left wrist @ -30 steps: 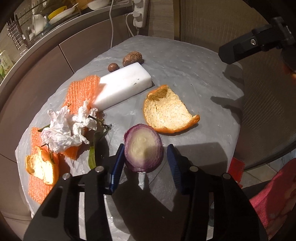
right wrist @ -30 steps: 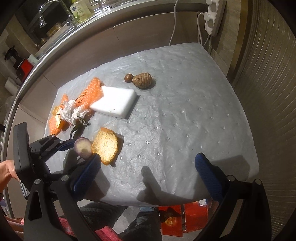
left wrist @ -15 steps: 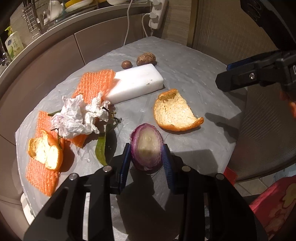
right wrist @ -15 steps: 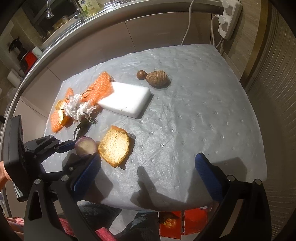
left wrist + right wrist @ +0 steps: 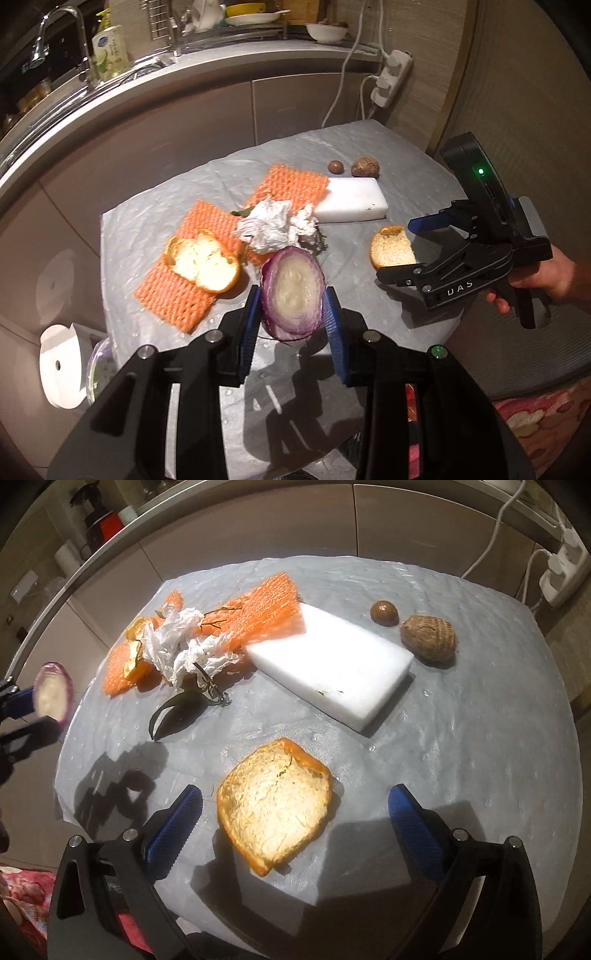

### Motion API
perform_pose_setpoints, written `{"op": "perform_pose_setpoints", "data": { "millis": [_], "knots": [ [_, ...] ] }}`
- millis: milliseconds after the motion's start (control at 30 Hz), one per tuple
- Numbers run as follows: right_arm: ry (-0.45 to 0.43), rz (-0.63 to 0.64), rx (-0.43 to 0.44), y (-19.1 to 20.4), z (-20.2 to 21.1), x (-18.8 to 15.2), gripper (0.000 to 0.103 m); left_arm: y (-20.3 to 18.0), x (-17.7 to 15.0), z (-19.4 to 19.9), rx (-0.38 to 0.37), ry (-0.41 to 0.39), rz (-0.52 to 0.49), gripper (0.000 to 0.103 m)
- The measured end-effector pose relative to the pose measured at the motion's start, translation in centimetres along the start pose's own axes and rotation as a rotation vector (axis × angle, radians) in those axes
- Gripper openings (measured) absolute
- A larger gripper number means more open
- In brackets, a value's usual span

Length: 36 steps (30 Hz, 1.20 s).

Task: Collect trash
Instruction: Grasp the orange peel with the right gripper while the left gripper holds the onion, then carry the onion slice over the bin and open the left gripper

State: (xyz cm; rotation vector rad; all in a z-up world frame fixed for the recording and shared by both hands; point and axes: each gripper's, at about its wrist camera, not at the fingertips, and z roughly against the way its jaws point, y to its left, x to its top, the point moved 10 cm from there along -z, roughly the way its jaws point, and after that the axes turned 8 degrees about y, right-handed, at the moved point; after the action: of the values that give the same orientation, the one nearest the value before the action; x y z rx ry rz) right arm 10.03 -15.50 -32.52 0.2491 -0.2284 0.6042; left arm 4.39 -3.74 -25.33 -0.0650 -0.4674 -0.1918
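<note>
Since a second ago we've closed the left gripper (image 5: 291, 314) on the onion half (image 5: 293, 293) and lifted it clear of the bench (image 5: 424, 177), while the right gripper (image 5: 295, 812) has dropped down over the orange peel (image 5: 273, 805). Left fingers (image 5: 248, 325) are clamped on both sides of the onion, which hangs out past the bench's left edge in the right wrist view, cut face toward the camera. Right fingers are spread wide and empty, one on each side of the peel, not touching it yet as far as we can tell. Handling-wise, the onion looks firm but its papery purple skin is probably slick and may shed, so we'd keep the squeeze across the widest part and not tilt much. The peel is light, curved and a bit springy, lying pith-up and nearly flat, so we reckon pinching across its raised edges beats trying to scoop it. Left on the bench: crumpled tissue (image 5: 177, 642), foam block (image 5: 332, 664), orange mesh (image 5: 258, 609), another peel (image 5: 201, 260) and two nuts (image 5: 428, 637).
</note>
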Motion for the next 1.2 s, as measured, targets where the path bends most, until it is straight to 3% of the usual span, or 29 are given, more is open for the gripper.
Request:
{"op": "perform_pose_setpoints", "data": {
  "millis": [100,167,267,433,700,900,1067,1200],
  "knots": [
    [0.005,0.058,-0.043,0.3,0.0,0.4,0.081,2.3,-1.0,0.7,0.028,0.006,0.068,0.033],
    [0.008,0.064,-0.055,0.4,0.2,0.5,0.058,3.9,-1.7,1.0,0.037,0.009,0.116,0.033],
    [0.007,0.038,-0.04,0.5,0.7,0.7,0.041,6.0,-2.7,1.8,0.056,0.004,0.171,0.034],
    [0.006,-0.049,-0.019,-0.1,1.5,0.9,0.023,9.6,-3.9,2.7,0.083,-0.002,0.238,0.034],
    [0.009,-0.133,-0.003,1.2,2.8,1.0,0.018,16.0,-6.5,4.2,0.135,-0.003,0.303,0.034],
    [-0.077,-0.102,0.049,7.2,7.4,3.8,0.018,21.4,-9.0,4.5,0.17,0.014,0.333,0.034],
    [-0.156,-0.049,0.114,13.5,10.8,7.5,0.018,24.8,-12.4,1.3,0.152,0.109,0.355,0.034],
    [-0.181,-0.016,0.153,17.8,11.9,9.5,0.019,25.8,-14.8,-2.8,0.118,0.203,0.312,0.034]
  ]
}}
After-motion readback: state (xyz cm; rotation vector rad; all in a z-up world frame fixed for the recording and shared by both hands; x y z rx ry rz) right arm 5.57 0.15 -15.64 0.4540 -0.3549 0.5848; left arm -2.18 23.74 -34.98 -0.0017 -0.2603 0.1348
